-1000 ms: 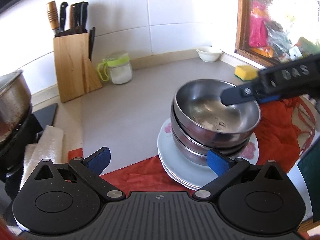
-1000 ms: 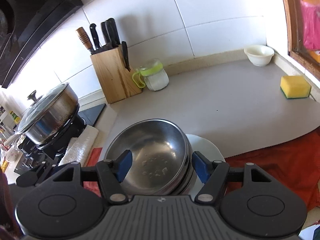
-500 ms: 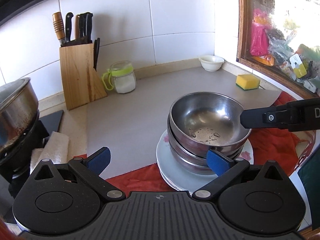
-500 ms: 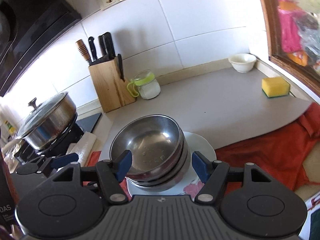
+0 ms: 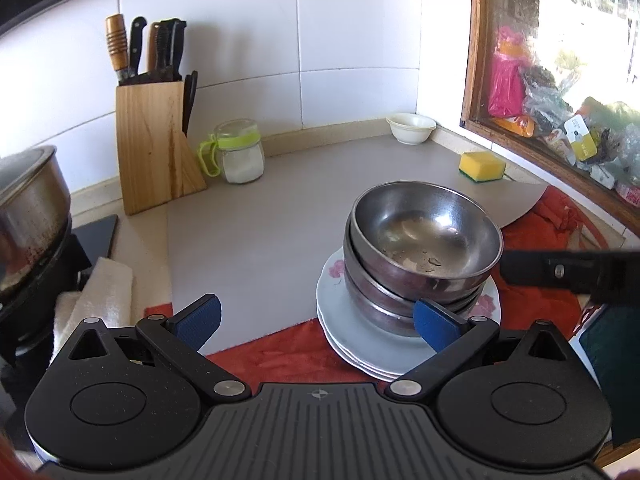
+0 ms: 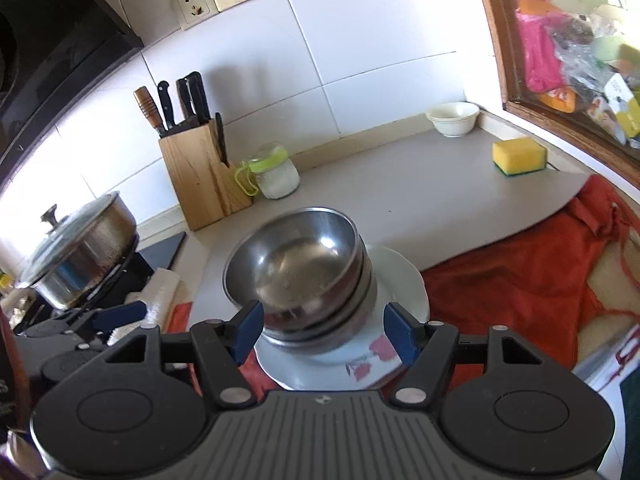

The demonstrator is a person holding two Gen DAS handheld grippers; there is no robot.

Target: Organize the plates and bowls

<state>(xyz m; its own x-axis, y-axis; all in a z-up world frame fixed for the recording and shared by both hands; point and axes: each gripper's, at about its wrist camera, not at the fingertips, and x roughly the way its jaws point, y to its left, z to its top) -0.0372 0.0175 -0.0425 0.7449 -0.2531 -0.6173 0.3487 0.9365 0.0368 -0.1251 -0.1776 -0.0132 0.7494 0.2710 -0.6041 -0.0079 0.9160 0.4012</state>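
A stack of steel bowls (image 5: 424,248) sits nested on a stack of white flowered plates (image 5: 360,340) at the counter's front, partly on a red cloth. My left gripper (image 5: 316,320) is open and empty, just in front and left of the stack. My right gripper (image 6: 324,330) is open and empty, its fingertips near either side of the bowls (image 6: 300,272) and plates (image 6: 400,280), apart from them. One finger of the right gripper (image 5: 560,270) shows at the right of the left wrist view.
A knife block (image 5: 154,148), a green-lidded jar (image 5: 240,156), a small white bowl (image 5: 412,128) and a yellow sponge (image 5: 482,166) stand along the back. A lidded pot (image 6: 80,248) sits on the stove at left. A red cloth (image 6: 520,272) lies right.
My right gripper has pulled back and up from the top bowl, which stays on the stack. My left gripper has also risen and drawn back a little.
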